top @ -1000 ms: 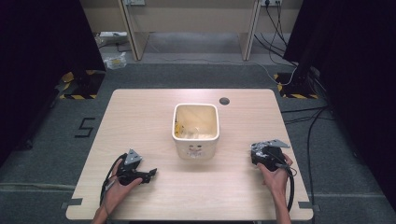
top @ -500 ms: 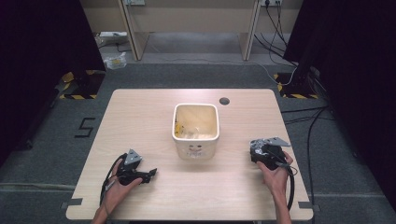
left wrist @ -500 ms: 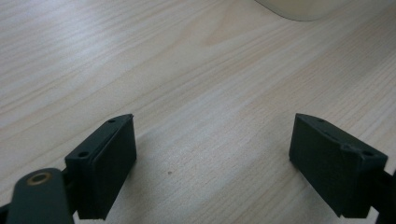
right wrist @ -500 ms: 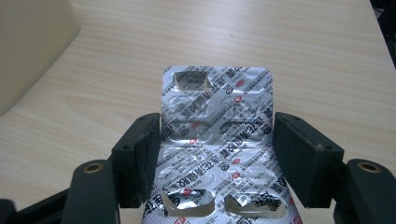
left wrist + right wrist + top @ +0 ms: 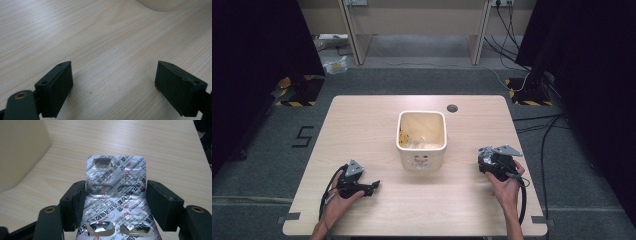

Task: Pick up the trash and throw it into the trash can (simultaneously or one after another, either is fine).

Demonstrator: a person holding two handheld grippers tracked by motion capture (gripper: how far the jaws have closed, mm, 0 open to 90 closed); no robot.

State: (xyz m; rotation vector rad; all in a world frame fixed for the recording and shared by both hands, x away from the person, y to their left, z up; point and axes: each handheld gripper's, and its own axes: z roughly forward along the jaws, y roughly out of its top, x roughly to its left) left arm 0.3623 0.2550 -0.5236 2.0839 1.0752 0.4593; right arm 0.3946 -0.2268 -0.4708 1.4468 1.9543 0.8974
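Right gripper view: right tongs pinching a foil pill sheet by its edges above the worktop, beside the cream bin; left tongs spread, empty; advice: hold the sheet level, release over the bin.

The pale, light-grained wooden table looks smooth and matt under the left gripper's black jaws, which seem to be matt plastic with small screw holes. Between the right gripper's matt black jaws lies a silvery foil blister sheet, glossy and crinkled, printed in red and black, with several pockets torn open. Just left of that gripper stands a cream square tub with a smooth, dull plastic-looking wall.
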